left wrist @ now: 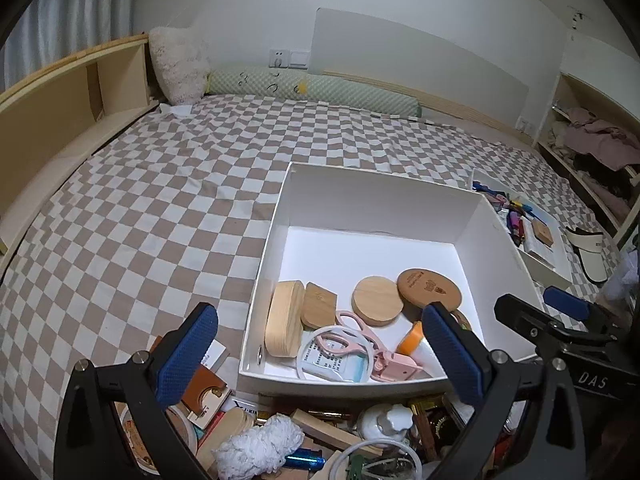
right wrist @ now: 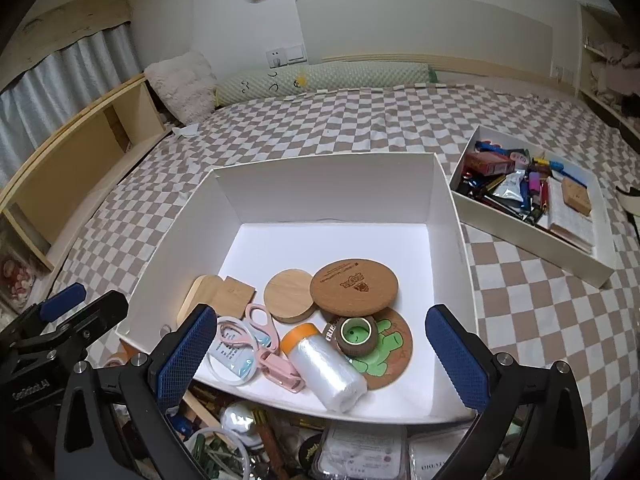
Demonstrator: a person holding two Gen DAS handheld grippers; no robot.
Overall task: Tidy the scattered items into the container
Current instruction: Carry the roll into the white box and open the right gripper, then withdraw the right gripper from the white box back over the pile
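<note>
A large white box [left wrist: 276, 216] [right wrist: 444, 200] sits on the checkered bed. It holds wooden discs [right wrist: 288, 294], a cork coaster [right wrist: 354, 282], pink scissors [right wrist: 264, 326], a plastic film roll [right wrist: 326, 372] and a tape ring [right wrist: 356, 334]. A pile of scattered items [left wrist: 256, 446] [right wrist: 352, 452] lies at the near edge, below both grippers. My left gripper [left wrist: 320, 350] is open and empty over the pile, by the box's near left corner. My right gripper [right wrist: 322, 354] is open and empty above the box's near wall.
A smaller white box [right wrist: 592, 264] full of pens and small items sits to the right; it also shows in the left wrist view [left wrist: 540, 268]. A visor cap [left wrist: 592, 256] lies beyond it. Pillows [left wrist: 180, 64] and a bolster [right wrist: 320, 76] line the headboard. Wooden shelves flank the bed.
</note>
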